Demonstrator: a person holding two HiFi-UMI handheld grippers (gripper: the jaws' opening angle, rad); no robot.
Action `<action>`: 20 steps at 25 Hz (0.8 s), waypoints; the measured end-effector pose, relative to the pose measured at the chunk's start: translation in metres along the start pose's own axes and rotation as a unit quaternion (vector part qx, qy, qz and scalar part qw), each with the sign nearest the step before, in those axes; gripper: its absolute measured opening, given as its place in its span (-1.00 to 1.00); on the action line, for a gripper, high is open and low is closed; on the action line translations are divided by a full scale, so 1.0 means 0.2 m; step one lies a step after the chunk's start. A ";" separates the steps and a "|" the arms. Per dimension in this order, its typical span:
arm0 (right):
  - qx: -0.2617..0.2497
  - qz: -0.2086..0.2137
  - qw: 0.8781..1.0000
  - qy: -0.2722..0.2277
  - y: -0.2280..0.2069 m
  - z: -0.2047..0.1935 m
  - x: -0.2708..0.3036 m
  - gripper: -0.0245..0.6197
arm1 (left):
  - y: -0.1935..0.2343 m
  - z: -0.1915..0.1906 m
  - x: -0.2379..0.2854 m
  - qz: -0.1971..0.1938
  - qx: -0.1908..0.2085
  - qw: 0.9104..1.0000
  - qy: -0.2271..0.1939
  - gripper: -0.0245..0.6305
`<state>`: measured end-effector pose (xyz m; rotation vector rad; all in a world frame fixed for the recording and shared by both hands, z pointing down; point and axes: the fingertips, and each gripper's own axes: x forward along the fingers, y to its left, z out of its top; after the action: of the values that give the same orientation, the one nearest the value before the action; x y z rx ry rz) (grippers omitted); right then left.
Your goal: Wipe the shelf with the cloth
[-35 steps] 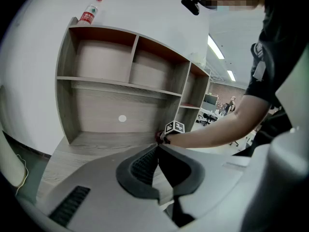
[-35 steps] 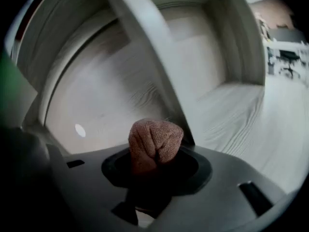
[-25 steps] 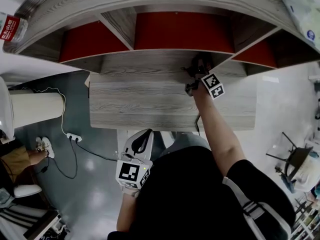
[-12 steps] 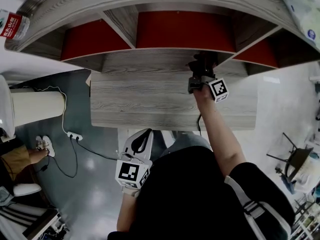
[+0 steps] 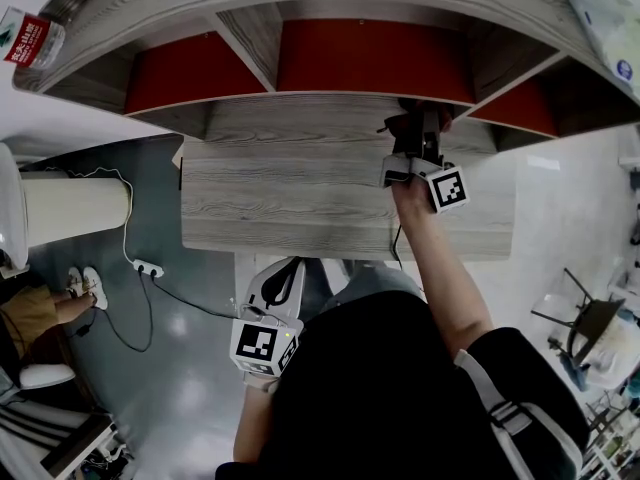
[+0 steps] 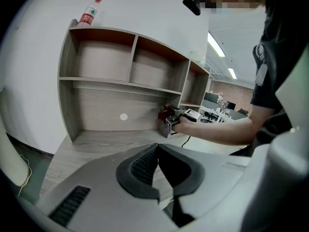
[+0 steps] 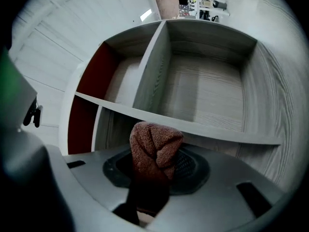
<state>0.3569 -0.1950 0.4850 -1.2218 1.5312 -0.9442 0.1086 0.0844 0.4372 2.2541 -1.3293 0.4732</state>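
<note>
Jaws of the right gripper (image 7: 154,168) clamp a bunched rust-brown cloth (image 7: 155,144). Its nubby wad pokes out past the tips, so fabric rather than plastic would meet the wood. It sits at the right end of the grey wood-grain shelf (image 5: 300,118), above the desk (image 5: 280,208), probably mid-wipe. Near the person's body, the left gripper (image 6: 157,173) hangs low, its jaws together and empty, out of the way.

The rust-brown cloth (image 7: 155,144) clamped in the right claw (image 7: 155,170) looks nubbly, terry-ish. The claw's smooth matt grey plastic with ribbed black pads (image 7: 187,164). The grey shelf unit (image 7: 203,100) just beyond is matt wood-grain, with smooth red back panels (image 7: 94,76).
</note>
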 end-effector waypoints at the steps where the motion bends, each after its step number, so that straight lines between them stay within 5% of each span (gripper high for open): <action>1: -0.003 0.008 1.000 -0.002 0.04 0.01 0.00 -0.53 | 0.00 0.00 0.00 0.000 0.000 1.000 0.000 -0.90; 8: 0.000 0.044 0.999 -0.024 0.19 0.06 0.09 -0.53 | -0.01 0.01 0.03 -0.004 0.003 1.000 0.002 -0.90; 20: -0.022 0.048 0.998 -0.044 0.16 0.09 0.35 -0.53 | 0.01 0.04 0.06 -0.001 0.003 1.000 0.007 -0.90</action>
<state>0.3618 -0.2565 0.4364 -1.1925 1.5342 -0.7888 0.1125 0.0706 0.4382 2.2516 -1.3202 0.4921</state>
